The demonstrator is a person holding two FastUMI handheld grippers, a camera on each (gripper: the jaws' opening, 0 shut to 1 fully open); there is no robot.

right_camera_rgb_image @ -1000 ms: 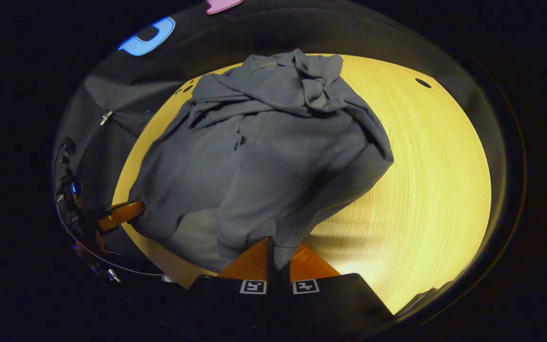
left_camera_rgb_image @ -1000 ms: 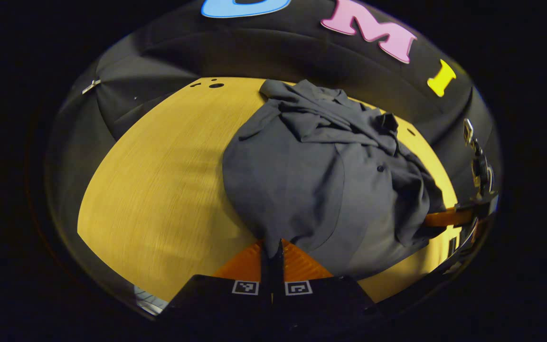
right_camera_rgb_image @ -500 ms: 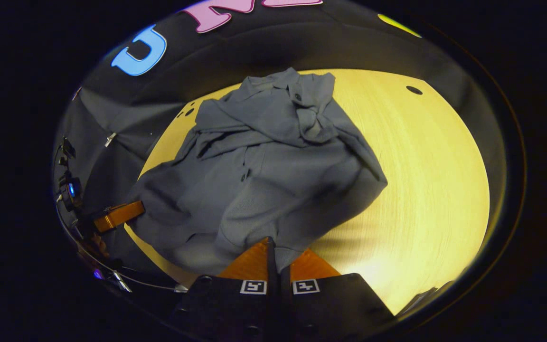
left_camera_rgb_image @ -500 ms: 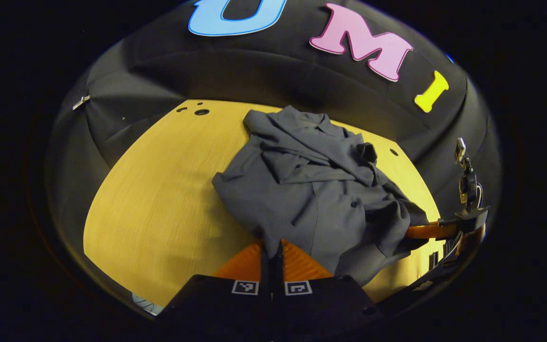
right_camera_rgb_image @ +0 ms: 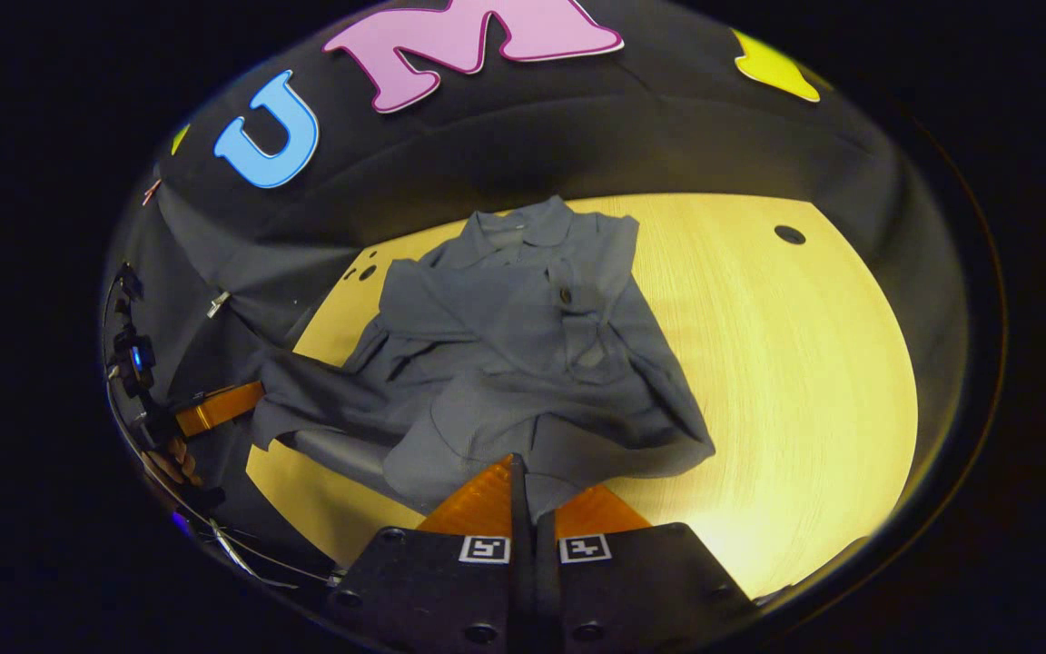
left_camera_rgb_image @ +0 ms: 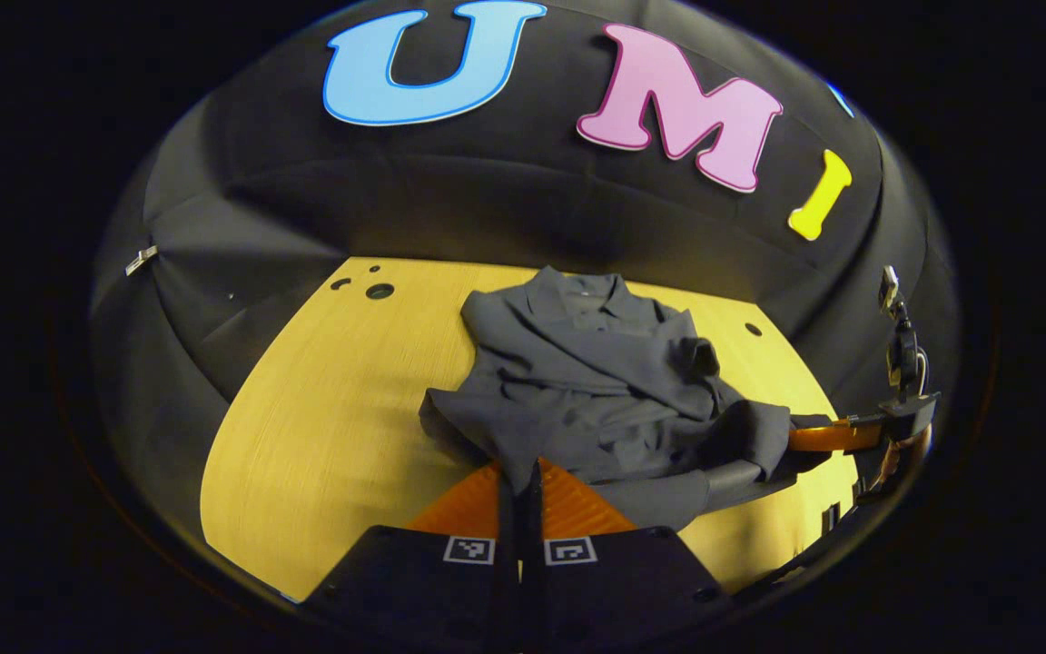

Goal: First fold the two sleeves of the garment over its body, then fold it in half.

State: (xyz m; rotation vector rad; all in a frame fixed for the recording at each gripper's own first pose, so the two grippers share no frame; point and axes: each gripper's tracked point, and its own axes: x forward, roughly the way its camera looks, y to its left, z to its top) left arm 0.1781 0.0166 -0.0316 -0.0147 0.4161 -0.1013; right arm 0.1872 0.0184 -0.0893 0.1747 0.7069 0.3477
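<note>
A dark grey collared garment [left_camera_rgb_image: 596, 391] lies crumpled on the wooden table [left_camera_rgb_image: 323, 409], collar at the far side and both sleeves drawn over its body. In the left gripper view my left gripper [left_camera_rgb_image: 523, 468] is shut on the near hem at one corner. The right gripper [left_camera_rgb_image: 827, 438] shows at the right, holding the other hem corner. In the right gripper view the garment [right_camera_rgb_image: 523, 354] spreads ahead, and my right gripper [right_camera_rgb_image: 523, 463] is shut on its near hem. The left gripper [right_camera_rgb_image: 219, 409] pinches the cloth's left corner, which hangs a little above the table [right_camera_rgb_image: 804, 363].
The booth's black cloth wall rises right behind the table's far edge. Small round holes [left_camera_rgb_image: 379, 291] sit near the table's far left corner, and another hole [right_camera_rgb_image: 789, 234] at the far right. A hand [right_camera_rgb_image: 169, 463] holds the left gripper at the table's near left edge.
Both views have tipped up toward the wall, and the garment now looks smaller, flatter and farther off. Each gripper has kept its hold on the hem.
</note>
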